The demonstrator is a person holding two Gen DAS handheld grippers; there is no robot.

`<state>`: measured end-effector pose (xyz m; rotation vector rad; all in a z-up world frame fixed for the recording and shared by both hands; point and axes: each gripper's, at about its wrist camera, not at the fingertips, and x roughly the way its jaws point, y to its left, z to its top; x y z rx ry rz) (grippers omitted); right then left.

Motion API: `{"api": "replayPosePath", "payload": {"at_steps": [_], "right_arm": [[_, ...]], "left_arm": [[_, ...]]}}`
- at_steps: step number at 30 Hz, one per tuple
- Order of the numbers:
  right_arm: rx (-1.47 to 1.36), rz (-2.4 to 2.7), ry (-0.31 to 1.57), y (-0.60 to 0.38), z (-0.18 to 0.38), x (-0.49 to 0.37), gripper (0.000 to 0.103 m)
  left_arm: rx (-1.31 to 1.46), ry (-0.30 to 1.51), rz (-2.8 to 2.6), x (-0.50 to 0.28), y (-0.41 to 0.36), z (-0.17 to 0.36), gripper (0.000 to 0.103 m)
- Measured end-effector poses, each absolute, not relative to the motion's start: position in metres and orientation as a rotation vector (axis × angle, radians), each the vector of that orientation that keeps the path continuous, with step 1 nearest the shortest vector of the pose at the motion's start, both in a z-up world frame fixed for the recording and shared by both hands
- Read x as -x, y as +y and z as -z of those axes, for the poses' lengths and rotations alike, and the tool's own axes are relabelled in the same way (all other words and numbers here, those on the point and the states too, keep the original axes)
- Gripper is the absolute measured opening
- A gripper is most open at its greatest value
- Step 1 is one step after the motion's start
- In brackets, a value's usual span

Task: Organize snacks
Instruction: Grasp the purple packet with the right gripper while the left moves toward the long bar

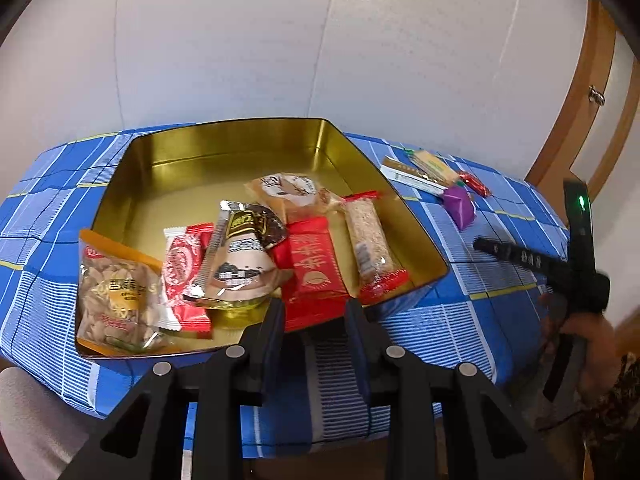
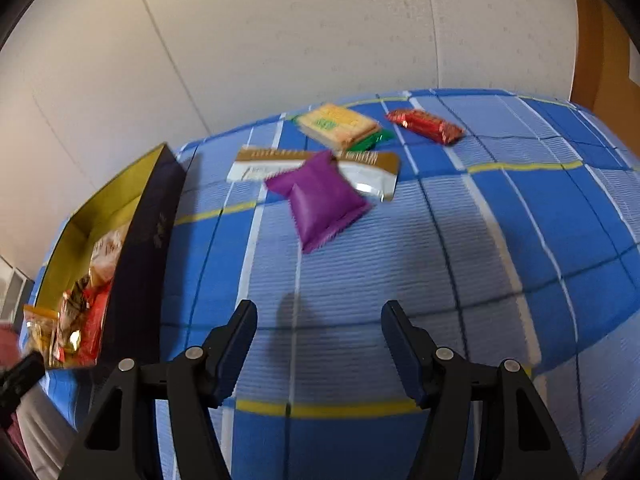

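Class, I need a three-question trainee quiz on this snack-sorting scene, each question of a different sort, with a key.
1. True or false: the purple packet lies inside the gold tin.
2. How many snacks lie on the blue checked cloth outside the tin?
3. The right gripper holds: A) purple packet B) red candy C) nothing.

Key: 1 false; 2 four; 3 C.

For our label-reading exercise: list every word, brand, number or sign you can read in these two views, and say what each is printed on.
No text can be read with certainty.
Orange nut bag: large characters, blurred.
Red packet: gold characters, blurred.
Brown-and-white packet: banner print, too small.
Biscuit pack: green print, blurred.
White-and-gold wrapper: lettering, blurred.
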<state>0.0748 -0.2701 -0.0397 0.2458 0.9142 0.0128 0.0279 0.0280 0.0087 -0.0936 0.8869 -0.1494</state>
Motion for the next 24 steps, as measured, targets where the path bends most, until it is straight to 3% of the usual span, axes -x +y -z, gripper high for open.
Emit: {"api": "replayPosePath", "payload": {"at_steps": [12, 16, 24], "right_arm": [[-0.101, -0.031, 0.945, -0.260, 0.034, -0.161, 0.065], [-0.064, -0.033, 0.961, -0.257, 0.046, -0.161, 0.043], [-0.153, 0.030, 0.921, -0.290, 0.044, -0.121, 0.041]], "left_arm": [[0.068, 0.889, 0.136, -0.026, 0.022, -0.014, 0.031], [0.063, 0.892, 0.134, -0.028, 0.022, -0.014, 0.031], [0.037, 0.882, 0.148, -0.049, 0.009, -0.027, 0.031]]}}
